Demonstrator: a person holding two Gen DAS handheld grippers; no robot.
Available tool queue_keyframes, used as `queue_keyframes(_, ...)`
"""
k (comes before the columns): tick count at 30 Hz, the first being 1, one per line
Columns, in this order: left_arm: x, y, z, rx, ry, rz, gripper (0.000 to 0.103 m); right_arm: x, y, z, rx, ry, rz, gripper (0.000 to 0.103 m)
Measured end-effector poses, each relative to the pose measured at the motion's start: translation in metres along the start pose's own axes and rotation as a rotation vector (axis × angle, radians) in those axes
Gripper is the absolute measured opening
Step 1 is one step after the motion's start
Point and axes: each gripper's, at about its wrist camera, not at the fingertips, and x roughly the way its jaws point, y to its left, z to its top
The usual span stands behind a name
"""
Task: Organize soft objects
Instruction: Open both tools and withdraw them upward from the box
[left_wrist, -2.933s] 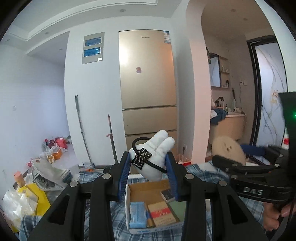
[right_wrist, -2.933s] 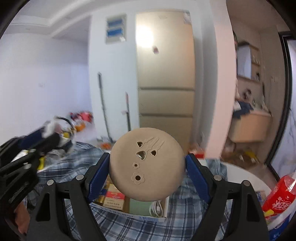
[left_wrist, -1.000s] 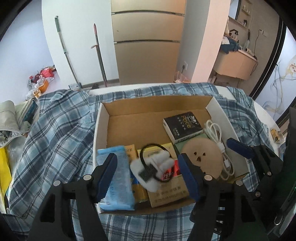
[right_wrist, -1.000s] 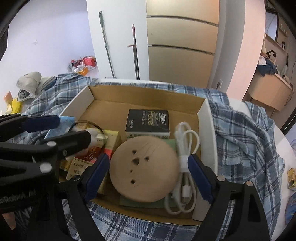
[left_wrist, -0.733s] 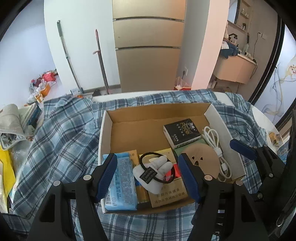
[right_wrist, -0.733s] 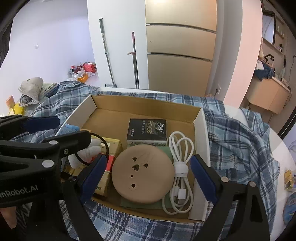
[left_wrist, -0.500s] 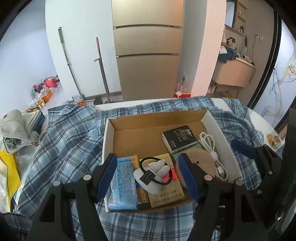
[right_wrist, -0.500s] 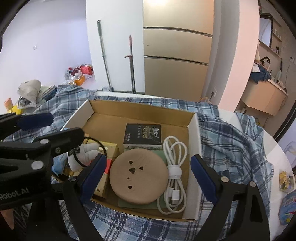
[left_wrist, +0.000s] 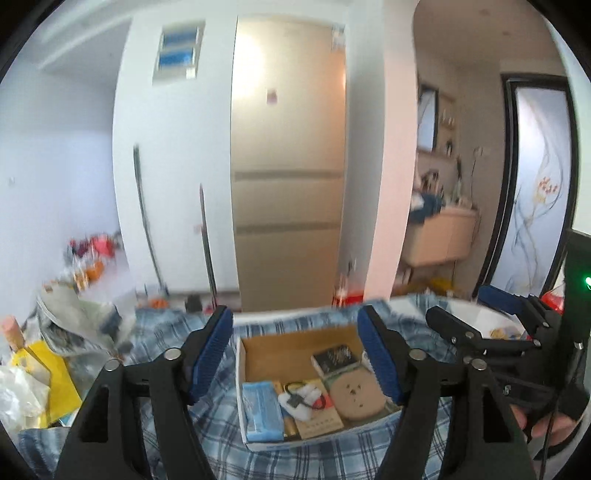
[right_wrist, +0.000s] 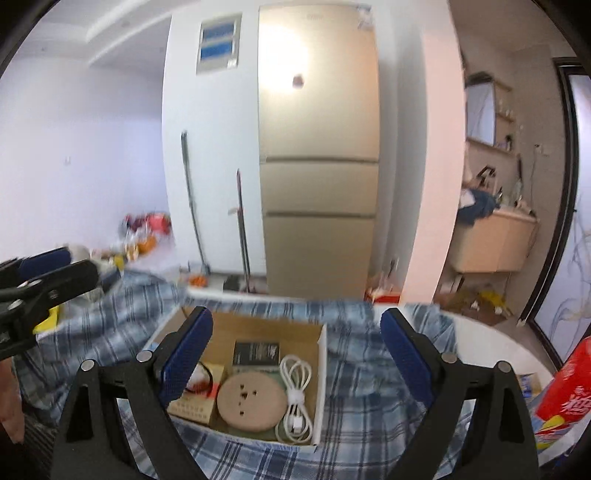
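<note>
Both grippers now lifted back from cardboard box, jaws wide, empty. White plush and beige round pad lie inside. Risk: plush perched atop packets, may roll.

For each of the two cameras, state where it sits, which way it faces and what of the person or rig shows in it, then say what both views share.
Left wrist: on the left hand-held gripper, open, facing the fridge over the cardboard box; the right hand-held gripper and fingers show at right.
Right wrist: on the right hand-held gripper, open, facing likewise; the left one shows at left.
Shared: box, round tan pad, plaid cloth.
</note>
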Motion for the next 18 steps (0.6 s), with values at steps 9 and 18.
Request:
queue_keyframes(9, -0.066, 0.000, -0.010, 0.014, -0.211, 0.011, 0.090, -0.071, 0.003, -0.003, 0.016, -0.188, 0.025, 0.103)
queue_keyframes(18, -0.107, 0.011, -0.028, -0.021, -0.340, 0.008, 0.103, -0.122, 0.016, -0.007, -0.039, -0.353, -0.014, 0.103)
